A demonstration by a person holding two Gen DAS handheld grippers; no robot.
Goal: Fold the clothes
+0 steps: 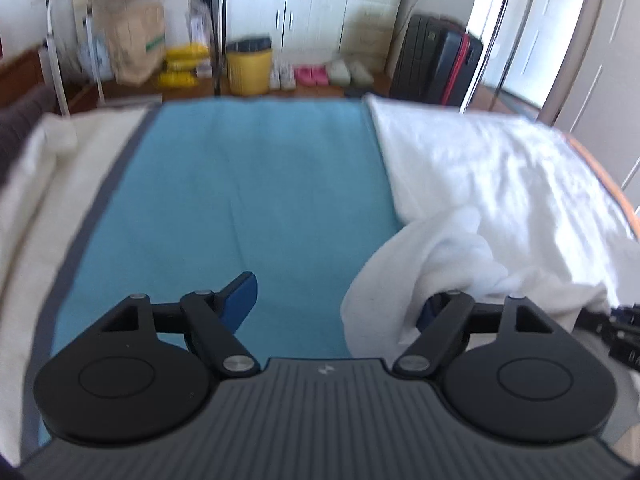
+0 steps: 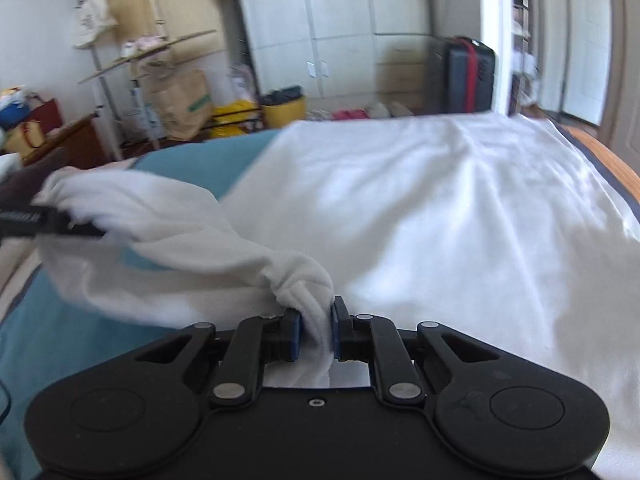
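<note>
**Here, a white fleece garment lifts off the bed**

Here we hold the white garment (image 2: 400, 208) over the blue sheet (image 1: 240, 184), most of it spread to the sheet's right. Our right gripper (image 2: 316, 332) is clenched on a bunched edge. Our left gripper (image 1: 336, 296) stands spread wide, one finger tucked under cloth. We judge the fabric soft, light and floppy; corners or hems offer the surest hold.

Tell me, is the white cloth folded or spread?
Mostly spread: the white cloth lies flat on the bed, with one bunched corner pinched in the right gripper.
</note>
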